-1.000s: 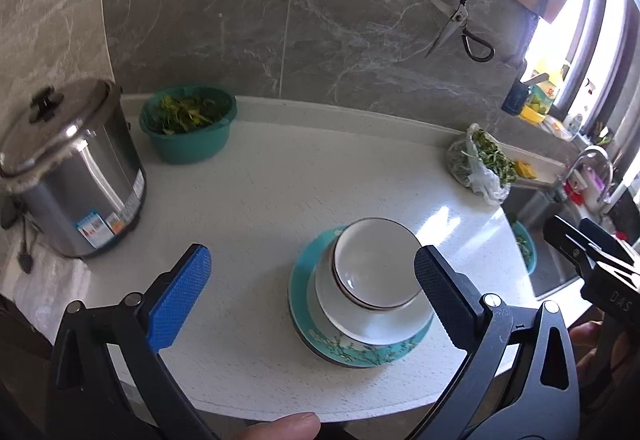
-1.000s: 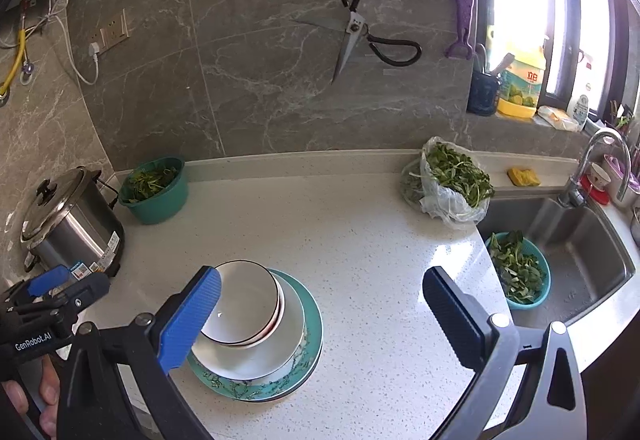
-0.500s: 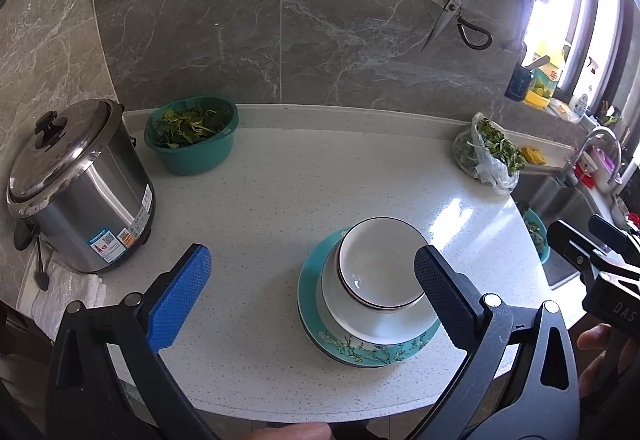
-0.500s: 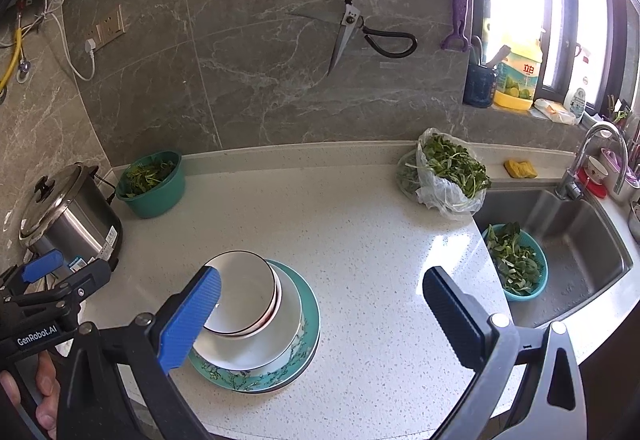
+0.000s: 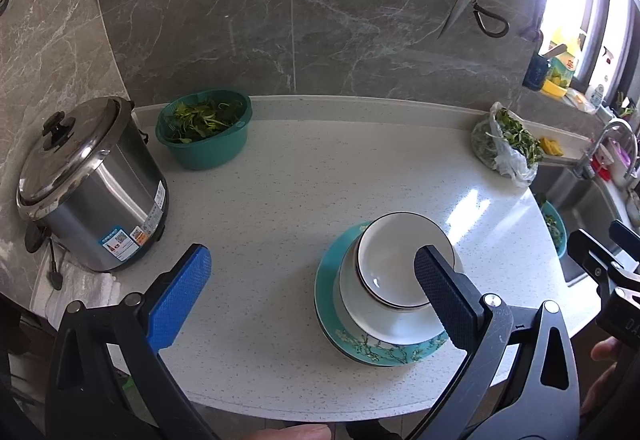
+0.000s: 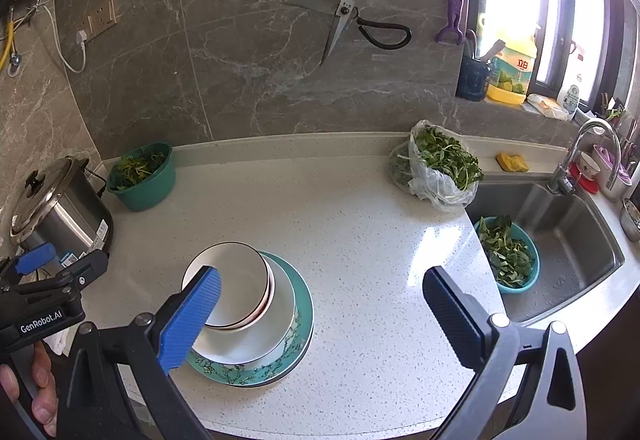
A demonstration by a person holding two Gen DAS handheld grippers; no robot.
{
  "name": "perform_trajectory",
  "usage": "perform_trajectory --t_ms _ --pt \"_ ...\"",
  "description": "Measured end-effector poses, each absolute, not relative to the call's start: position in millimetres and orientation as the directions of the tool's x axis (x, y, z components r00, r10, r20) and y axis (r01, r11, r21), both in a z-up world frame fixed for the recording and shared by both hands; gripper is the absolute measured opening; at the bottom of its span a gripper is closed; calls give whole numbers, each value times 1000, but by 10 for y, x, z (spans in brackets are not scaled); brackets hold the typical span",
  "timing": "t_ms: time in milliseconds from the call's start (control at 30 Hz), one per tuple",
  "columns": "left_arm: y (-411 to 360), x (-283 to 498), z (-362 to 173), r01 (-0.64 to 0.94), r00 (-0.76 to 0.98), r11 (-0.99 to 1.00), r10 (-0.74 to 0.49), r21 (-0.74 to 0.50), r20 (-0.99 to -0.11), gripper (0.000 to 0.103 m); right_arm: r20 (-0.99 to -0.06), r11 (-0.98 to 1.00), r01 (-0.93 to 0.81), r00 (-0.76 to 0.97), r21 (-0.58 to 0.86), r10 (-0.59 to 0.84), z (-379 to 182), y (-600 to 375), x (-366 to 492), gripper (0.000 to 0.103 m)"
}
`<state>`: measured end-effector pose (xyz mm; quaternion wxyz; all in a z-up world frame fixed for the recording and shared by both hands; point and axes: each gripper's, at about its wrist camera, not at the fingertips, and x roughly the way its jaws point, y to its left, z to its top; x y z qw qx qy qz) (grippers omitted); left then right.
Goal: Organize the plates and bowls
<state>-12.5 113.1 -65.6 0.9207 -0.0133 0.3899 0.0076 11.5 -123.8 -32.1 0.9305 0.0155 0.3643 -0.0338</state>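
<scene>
While hovering above the counter (image 5: 280, 200), left gripper (image 5: 312, 296) gaping wide, right gripper (image 6: 320, 312) likewise spread, stacked bowls (image 6: 240, 292) sitting between them.

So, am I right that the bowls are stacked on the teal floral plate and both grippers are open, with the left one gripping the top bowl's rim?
Not quite. The bowls are stacked on the teal floral plate, and both grippers are open, but the left gripper grips nothing: the left wrist view shows its fingers spread wide above the counter. The right gripper is open too.
</scene>
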Motion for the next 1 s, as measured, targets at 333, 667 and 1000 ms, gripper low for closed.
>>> perform_trajectory --t_ms 333,667,1000 --pt "1110 -77 -718 -37 679 999 20 -7 -733 103 -684 996 89 726 -9 -71 -326 -1226 126 103" --pt "1090 -66 -748 -32 678 999 20 -1 -735 103 -691 996 88 720 -10 -71 -365 -1210 125 103" --pt "1072 -84 -768 -29 676 1000 25 7 -736 103 -697 996 87 713 -10 -69 -404 -1220 100 103"
